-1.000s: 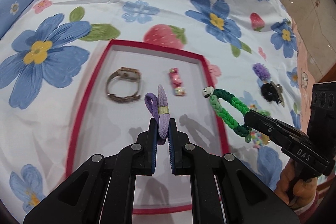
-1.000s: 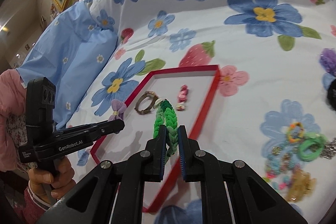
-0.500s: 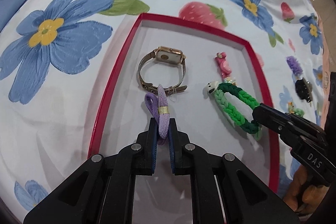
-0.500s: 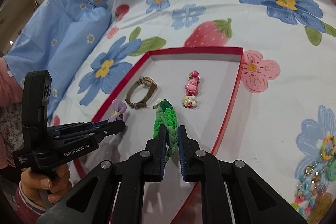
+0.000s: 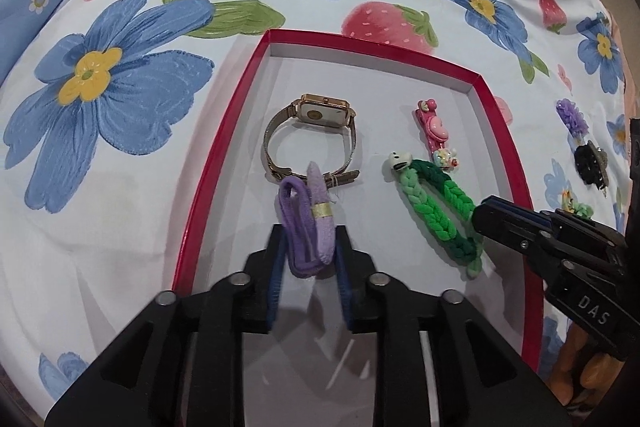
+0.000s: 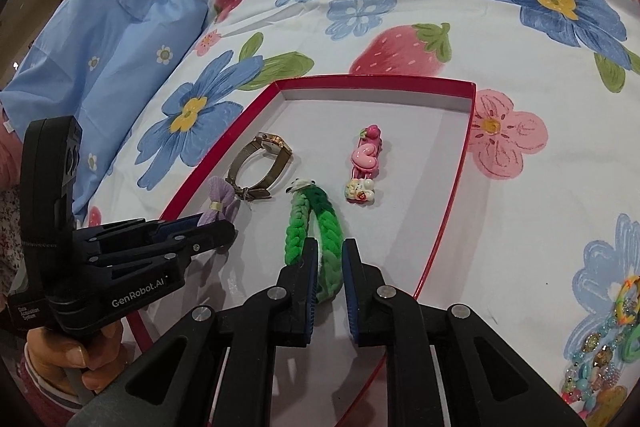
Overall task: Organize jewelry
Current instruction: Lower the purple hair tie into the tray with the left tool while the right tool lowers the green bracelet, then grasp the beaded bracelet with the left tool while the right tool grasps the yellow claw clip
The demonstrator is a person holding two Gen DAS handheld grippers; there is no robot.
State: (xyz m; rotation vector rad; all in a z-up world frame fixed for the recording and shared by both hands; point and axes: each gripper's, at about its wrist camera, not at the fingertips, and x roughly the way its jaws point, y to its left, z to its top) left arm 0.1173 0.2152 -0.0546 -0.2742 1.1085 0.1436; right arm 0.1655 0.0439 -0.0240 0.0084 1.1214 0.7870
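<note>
A red-rimmed white tray [image 5: 228, 131] lies on the flowered bedsheet; it also shows in the right wrist view [image 6: 452, 211]. In it lie a gold watch [image 5: 316, 135] and a pink hair clip [image 5: 434, 131]. My left gripper [image 5: 310, 239] has its jaws parted around a purple hair tie [image 5: 310, 223] that rests on the tray floor. My right gripper [image 6: 328, 263] has its jaws parted around a green braided hair tie [image 6: 316, 227], which lies in the tray beside the clip [image 6: 366, 167].
A pile of colourful beaded jewelry [image 6: 600, 359] lies on the sheet to the right of the tray. A purple flower clip [image 5: 572, 115] and a black clip [image 5: 590, 163] lie there too. A blue pillow [image 6: 100, 39] sits at the left.
Both grippers moved over the tray, lowered their hair ties onto its floor and opened their jaws, which were shut before.
</note>
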